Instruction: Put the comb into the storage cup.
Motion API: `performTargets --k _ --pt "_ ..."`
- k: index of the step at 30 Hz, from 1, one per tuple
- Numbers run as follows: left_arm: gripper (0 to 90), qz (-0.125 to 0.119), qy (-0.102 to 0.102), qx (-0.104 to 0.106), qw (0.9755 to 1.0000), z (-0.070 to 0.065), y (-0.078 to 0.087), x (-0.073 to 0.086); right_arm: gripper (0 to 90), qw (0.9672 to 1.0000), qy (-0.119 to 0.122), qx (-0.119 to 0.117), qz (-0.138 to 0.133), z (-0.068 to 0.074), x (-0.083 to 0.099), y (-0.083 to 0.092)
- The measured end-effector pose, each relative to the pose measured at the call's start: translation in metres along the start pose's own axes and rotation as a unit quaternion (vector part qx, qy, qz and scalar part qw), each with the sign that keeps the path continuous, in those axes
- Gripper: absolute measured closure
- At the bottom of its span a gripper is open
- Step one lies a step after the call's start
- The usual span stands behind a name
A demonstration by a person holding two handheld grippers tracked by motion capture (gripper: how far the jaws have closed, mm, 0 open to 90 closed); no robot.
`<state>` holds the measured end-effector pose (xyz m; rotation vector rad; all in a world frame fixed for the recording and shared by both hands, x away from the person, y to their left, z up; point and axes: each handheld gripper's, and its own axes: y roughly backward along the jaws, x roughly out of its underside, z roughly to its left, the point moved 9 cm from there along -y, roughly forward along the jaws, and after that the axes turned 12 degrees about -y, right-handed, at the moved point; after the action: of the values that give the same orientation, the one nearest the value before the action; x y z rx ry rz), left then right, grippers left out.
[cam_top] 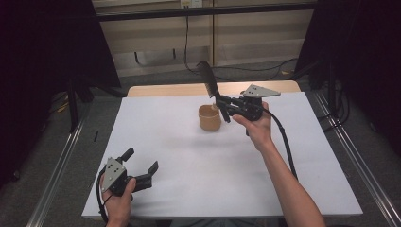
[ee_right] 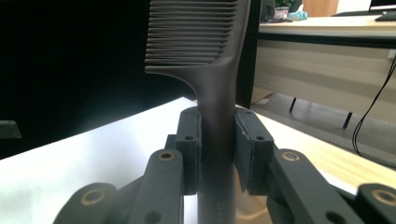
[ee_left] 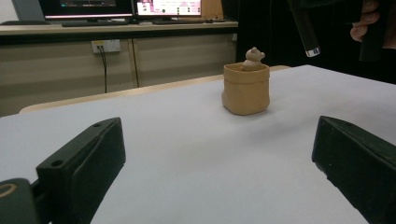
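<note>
Left tongs (cam_top: 142, 165) rest near the counter's (cam_top: 189, 189) front left edge, jaws spread and empty. Right tongs (cam_top: 221, 105) grip a dark plastic comb (cam_top: 208, 78) by its smooth, slim handle, teeth raised, just above and beside a tan, matte, sack-shaped pot (cam_top: 209, 118) at the far middle. A small bear figure (ee_left: 252, 59) peeks from the pot. Risks: the slick handle could swivel or slip between the pads, or its lower end could clip the rim and tip the light pot.
</note>
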<state>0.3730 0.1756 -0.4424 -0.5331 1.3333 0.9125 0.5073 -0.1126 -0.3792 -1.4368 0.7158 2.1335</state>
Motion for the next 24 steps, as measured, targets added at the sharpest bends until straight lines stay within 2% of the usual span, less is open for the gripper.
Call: performTargets --k 5,12,15,24 --pt "2.8 0.001 0.000 0.001 1.0000 0.000 0.000 0.000 73.2 0.9999 0.008 0.001 -0.010 0.003 -0.010 -0.004" --pt "2.8 0.001 -0.003 0.002 1.0000 -0.001 0.000 0.000 73.2 0.9997 0.011 0.010 -0.019 -0.001 -0.018 -0.008" --pt "2.8 0.000 0.001 0.004 1.0000 -0.002 -0.001 0.000 73.2 0.9997 0.013 0.014 -0.018 -0.003 -0.020 -0.010" --pt "2.8 0.002 -0.007 0.008 0.9999 -0.002 -0.001 0.000 73.2 0.9994 0.021 0.020 -0.019 -0.006 -0.028 -0.023"
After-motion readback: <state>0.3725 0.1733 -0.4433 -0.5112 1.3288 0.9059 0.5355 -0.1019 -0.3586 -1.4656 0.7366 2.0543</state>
